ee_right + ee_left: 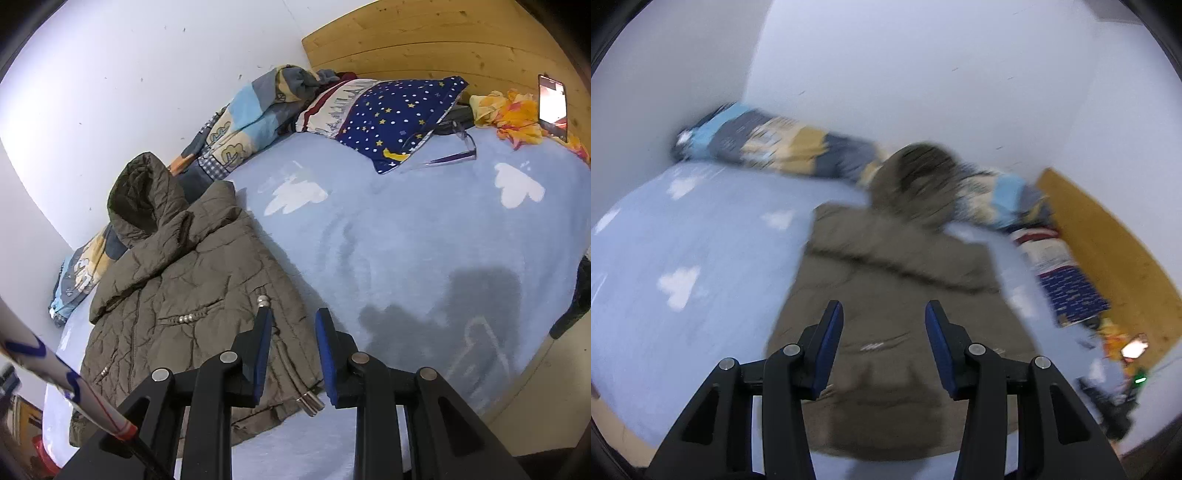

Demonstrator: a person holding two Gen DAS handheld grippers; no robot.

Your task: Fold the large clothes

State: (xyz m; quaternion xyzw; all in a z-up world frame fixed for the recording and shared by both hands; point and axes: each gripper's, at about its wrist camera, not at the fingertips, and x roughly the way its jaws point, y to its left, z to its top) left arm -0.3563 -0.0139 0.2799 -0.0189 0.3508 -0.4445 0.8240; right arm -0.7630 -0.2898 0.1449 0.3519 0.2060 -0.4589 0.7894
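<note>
The olive hooded coat point(177, 295) lies flat on the light blue bed point(424, 240), its long axis running from the hem nearest the claws to the hood by the wall. The left claw point(884, 314) hovers open above the coat's lower middle. The right claw point(293, 317), also open and empty, hangs over the hem's right edge, the nearer one to grip that side.

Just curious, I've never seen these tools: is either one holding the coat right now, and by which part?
Nothing is held. The left gripper and right gripper are both open above the coat.
</note>
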